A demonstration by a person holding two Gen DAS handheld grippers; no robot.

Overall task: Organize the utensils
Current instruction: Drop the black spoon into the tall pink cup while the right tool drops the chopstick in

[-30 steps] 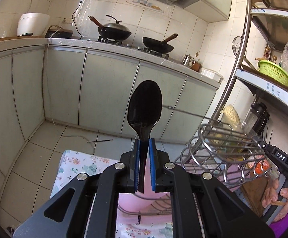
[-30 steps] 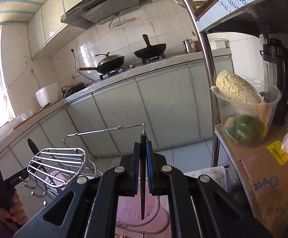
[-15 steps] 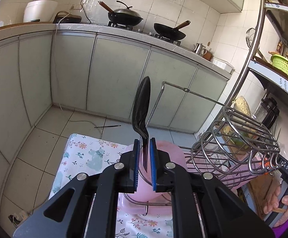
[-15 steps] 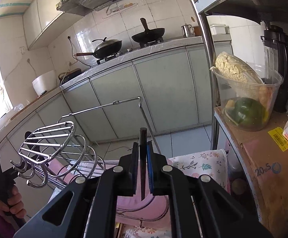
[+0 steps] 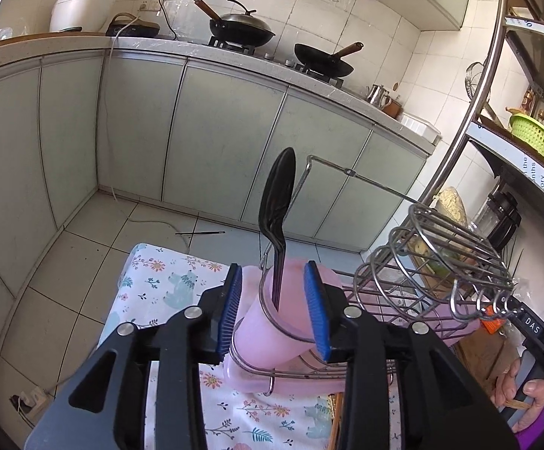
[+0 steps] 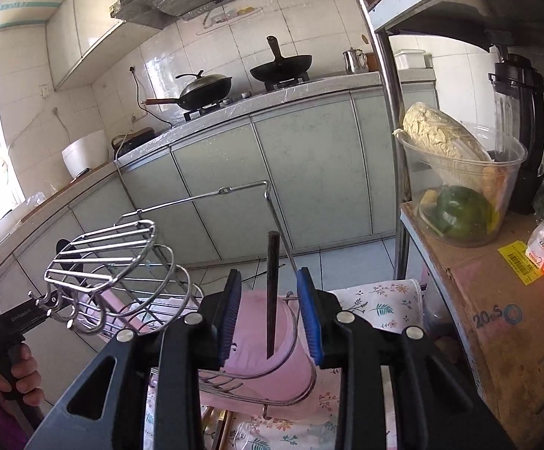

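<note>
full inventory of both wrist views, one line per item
spoon: 1, black, standing in the left pink cup, free between the just-opened left jaws
chopstick: 1, dark, standing in the right pink cup, free between the just-opened right jaws
pink cup: 2, pink, in wire rings of the rack
rack: 1, chrome wire, on the table
tablecloth: 1, white floral, under the rack
woks: 2, black, on the stove
rice cooker: 1, white, counter corner
kettle: 1, steel, counter
tub of vegetables: 1, clear, on a cardboard box
blender: 1, black, shelf
colander: 1, green, shelf
left gripper: 1, black, blue pads, open
right gripper: 1, same, open
</note>
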